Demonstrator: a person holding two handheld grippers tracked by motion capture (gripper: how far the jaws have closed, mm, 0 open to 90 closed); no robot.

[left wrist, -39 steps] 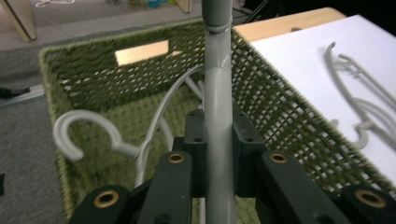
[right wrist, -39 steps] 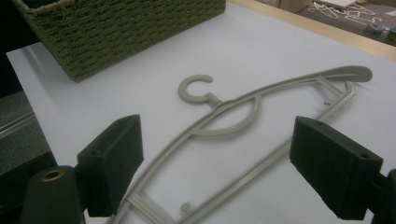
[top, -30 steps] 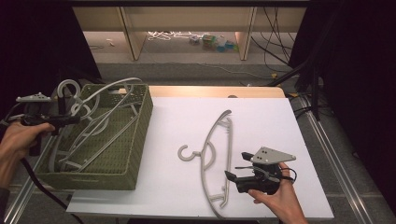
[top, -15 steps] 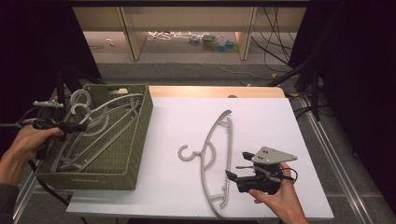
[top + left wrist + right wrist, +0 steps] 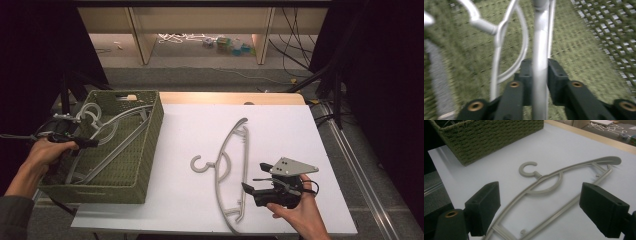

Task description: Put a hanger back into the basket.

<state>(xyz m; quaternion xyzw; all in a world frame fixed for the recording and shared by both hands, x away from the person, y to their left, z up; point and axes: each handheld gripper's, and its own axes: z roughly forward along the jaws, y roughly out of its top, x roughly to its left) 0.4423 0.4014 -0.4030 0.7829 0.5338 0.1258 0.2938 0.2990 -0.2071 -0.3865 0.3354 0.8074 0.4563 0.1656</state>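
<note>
High view: green woven basket sits at left of frame on the white table, with several grey hangers piled inside. Left gripper is low over the basket's left side, held by the person's left hand coming in from lower left. In the left gripper view a pale grey hanger bar runs straight up the middle of the frame between the two black pads. The jaws have just been opening; the bar is between them, close on both sides, but the picture is blurred and I can't say for sure that the pads press on it. More hanger loops curve through the upper left of that view over the basket's woven floor, and the basket wall shows at upper right. Right gripper is at lower right of the high view, held in the right hand, grey three-cornered plate on top, jaws pointing left toward a single grey hanger lying flat on the table in the centre, hook toward the left. In the right gripper view the jaws stand wide apart with nothing between them, one pad at lower left, the other at lower right. The loose hanger lies just beyond them, hook up-centre, basket corner at upper left.
</note>
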